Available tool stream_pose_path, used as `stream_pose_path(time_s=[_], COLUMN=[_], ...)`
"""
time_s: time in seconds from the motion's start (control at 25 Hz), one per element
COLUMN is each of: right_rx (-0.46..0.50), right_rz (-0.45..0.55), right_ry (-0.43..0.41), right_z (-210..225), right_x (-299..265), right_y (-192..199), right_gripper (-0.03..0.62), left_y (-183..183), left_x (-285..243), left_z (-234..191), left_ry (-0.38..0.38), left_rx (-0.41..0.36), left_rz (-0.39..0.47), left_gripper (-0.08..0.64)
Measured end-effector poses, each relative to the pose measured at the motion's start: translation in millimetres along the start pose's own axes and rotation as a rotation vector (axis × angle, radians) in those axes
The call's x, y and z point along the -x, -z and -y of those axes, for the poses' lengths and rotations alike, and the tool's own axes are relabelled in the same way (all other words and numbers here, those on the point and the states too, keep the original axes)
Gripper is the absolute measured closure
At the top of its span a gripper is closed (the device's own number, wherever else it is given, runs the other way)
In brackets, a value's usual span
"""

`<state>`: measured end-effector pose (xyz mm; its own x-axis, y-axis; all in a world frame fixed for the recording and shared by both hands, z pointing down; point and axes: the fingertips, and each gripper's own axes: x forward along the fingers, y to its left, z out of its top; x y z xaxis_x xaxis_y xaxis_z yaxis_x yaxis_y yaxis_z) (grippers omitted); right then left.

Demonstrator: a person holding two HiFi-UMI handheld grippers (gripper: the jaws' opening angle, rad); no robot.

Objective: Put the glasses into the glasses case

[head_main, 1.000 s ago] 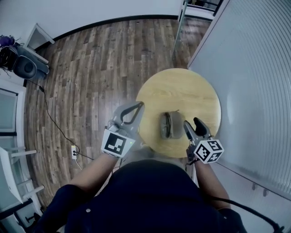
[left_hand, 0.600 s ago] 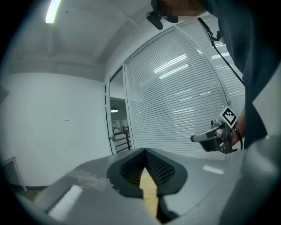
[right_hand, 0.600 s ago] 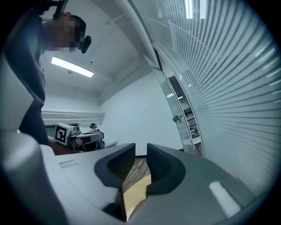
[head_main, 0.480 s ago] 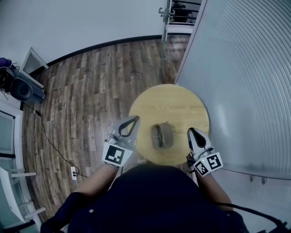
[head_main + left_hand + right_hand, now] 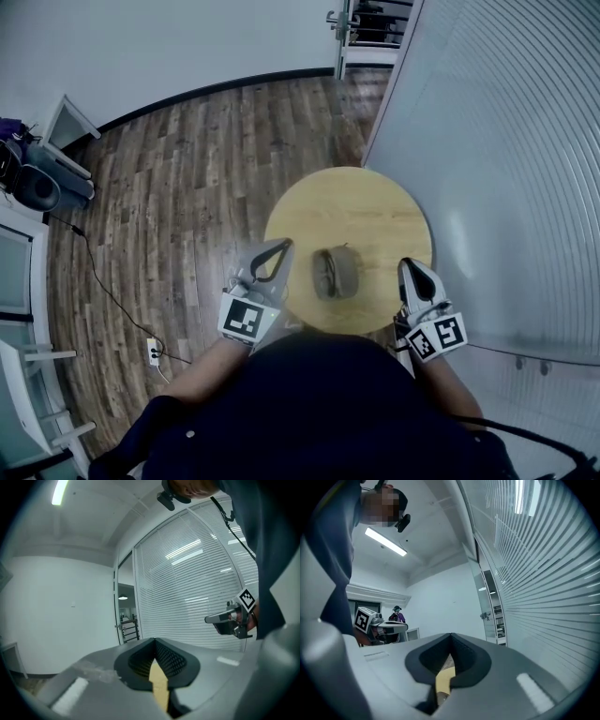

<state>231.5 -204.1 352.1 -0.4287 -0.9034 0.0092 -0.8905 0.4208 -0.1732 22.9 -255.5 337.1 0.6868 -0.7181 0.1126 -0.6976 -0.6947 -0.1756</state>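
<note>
Jaws shut on both sides: the left gripper (image 5: 153,641) has its tips pressed together with nothing between them, only a sliver of yellow tabletop showing through the loop behind. The right gripper (image 5: 451,637) is closed tip to tip and just as empty. Between the two pairs of jaws, lower than both and about level with their tips, sits the grey oval glasses case (image 5: 335,273), apart from either gripper and out of both gripper views. It looks closed, and no glasses are on show anywhere, so I judge them inside and the task at or very near its finish. The case rests near the close edge of the round pale wooden table (image 5: 356,202). Next move, if any: check the lid is seated by bringing one closed tip down onto the case; otherwise, hands off.
</note>
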Motion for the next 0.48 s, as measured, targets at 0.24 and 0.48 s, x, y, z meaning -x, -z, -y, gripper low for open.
stream_pose_path(time_s=[0.24, 0.48], right_rx=[-0.005, -0.006], right_rz=[0.010, 0.033], right_ry=[-0.013, 0.006], right_z=[-1, 9], right_x=[-9, -11], right_y=[-3, -13], right_gripper=[0.583, 0.583], left_y=[8, 10], left_x=[-1, -2], left_z=[-5, -7], left_ry=[-0.019, -0.027], left_rx=[0.016, 0.014], left_rz=[-0.024, -0.034], left_gripper=[0.554, 0.554])
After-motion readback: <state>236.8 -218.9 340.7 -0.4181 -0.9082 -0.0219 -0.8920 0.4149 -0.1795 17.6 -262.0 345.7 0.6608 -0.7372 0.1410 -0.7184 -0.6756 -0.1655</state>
